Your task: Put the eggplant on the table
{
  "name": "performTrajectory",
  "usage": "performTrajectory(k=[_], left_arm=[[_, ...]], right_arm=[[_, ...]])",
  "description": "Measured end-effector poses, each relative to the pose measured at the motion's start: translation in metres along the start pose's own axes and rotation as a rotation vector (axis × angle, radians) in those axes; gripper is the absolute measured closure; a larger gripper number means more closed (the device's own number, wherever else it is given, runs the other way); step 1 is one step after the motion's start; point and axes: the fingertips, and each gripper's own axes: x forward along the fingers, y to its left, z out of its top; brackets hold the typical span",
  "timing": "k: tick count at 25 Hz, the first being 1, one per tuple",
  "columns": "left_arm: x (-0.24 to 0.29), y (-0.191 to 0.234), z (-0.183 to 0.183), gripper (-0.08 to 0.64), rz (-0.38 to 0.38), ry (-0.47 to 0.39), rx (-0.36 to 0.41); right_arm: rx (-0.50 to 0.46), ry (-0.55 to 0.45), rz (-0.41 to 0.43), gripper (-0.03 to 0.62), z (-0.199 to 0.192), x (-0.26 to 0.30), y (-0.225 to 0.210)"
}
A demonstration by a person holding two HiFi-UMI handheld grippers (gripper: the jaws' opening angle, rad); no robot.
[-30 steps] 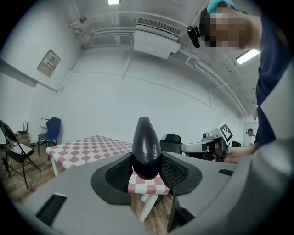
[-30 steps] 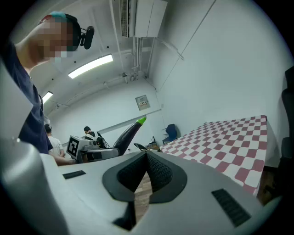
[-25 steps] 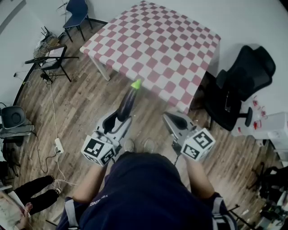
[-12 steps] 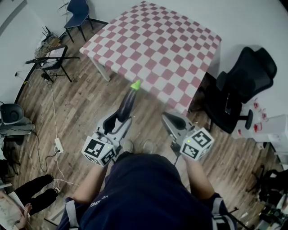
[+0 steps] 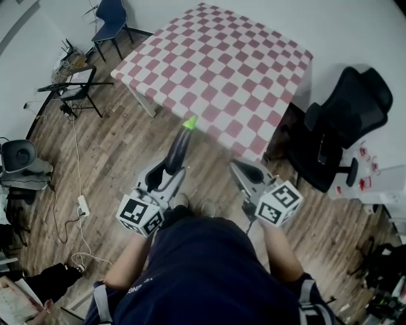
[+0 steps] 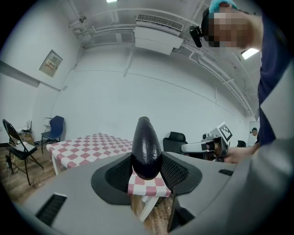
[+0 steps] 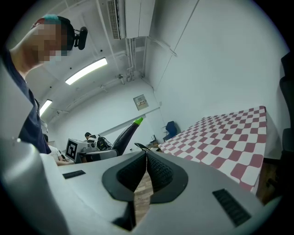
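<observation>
A dark purple eggplant (image 5: pixel 178 147) with a green stem tip sticks forward out of my left gripper (image 5: pixel 170 170), which is shut on its thick end. In the left gripper view the eggplant (image 6: pixel 146 149) fills the gap between the two black pads. It hangs over the wooden floor, just short of the near edge of the table (image 5: pixel 219 60) with the red-and-white checked cloth. My right gripper (image 5: pixel 244 171) is level beside it, jaws shut with nothing between them (image 7: pixel 146 170). The right gripper view also shows the eggplant (image 7: pixel 126 134) and the table (image 7: pixel 225 135).
A black office chair (image 5: pixel 339 124) stands right of the table. A blue chair (image 5: pixel 109 18) and a folding stand (image 5: pixel 71 82) are at the back left. Cables and a power strip (image 5: pixel 82 204) lie on the floor at left.
Both grippers and the eggplant have moved a little forward toward the table's near edge. The grip on the eggplant is unchanged.
</observation>
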Motion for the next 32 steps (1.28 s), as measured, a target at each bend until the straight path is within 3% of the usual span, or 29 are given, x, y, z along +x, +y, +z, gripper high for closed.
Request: performTrajectory(k=[5,12,23,27,32], left_arm=[[-0.023,-0.023,-0.019,0.341,-0.013,-0.011,0.01],[0.012,0.012,-0.016,0.341,-0.02,-0.003,-0.009],[0.09,0.118,0.0,0.341,-0.066,0.03,-0.041],[0.119,0.136,0.002,0.341,-0.093,0.05,-0.025],[0.145,0.233,0.031,0.341,-0.12,0.079,-0.046]], right_arm=[[-0.003,0.0,-0.003,0.575,-0.024,-0.022,0.021],[0.001,0.011,-0.01,0.575,-0.011,0.011,-0.01],[0.033,0.05,-0.04,0.575,0.015,0.12,-0.071],[0.032,0.044,-0.061,0.575,0.025,0.137,-0.095],[0.039,0.068,-0.114,0.575,0.059,0.229,-0.112]])
